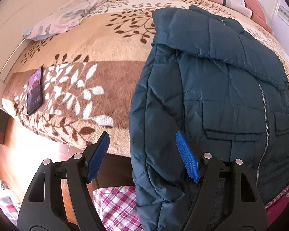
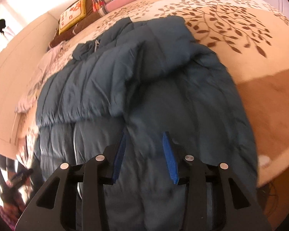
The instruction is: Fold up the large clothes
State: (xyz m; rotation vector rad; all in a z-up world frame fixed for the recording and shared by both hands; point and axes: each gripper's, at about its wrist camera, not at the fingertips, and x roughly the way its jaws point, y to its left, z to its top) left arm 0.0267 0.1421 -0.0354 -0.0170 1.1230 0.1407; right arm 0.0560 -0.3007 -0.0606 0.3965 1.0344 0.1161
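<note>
Left wrist view: left gripper [image 1: 142,156] jaws wide, empty.
Right gripper [image 2: 145,156]: jaws parted, empty.
Jacket [image 1: 212,96]: puffy, soft, slippery; likely best gripped at the hem.

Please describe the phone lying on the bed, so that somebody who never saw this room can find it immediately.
Start from the bed, covered by a beige and brown blanket with a leaf pattern. Left of the dark blue padded jacket, follow the brown band with white leaves to the blanket's left edge: there lies the phone. It is the only flat, hard, dark rectangle there, and its screen is lit.
</note>
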